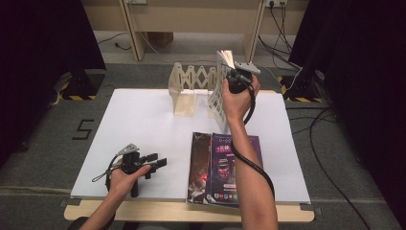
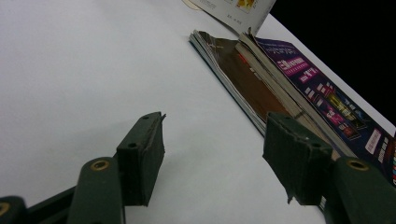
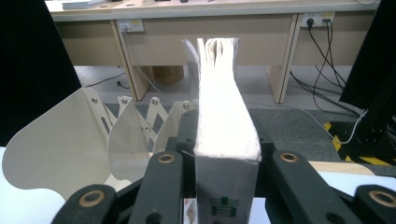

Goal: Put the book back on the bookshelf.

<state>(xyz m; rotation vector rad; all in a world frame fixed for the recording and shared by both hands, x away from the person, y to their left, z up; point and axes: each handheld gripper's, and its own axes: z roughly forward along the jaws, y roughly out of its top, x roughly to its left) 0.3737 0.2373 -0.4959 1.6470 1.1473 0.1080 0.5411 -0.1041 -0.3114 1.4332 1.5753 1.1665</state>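
the left hand (image 1: 125, 178) rests low at the near left, its left gripper (image 1: 160, 163) lying level with jaws spread apart and nothing between them. the right forearm reaches forward and up, the right gripper (image 1: 229, 64) raised, jaws clamped.

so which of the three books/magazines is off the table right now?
The white-paged book clamped upright in the right gripper, above the expandable rack. The purple magazine and dark one lie flat.
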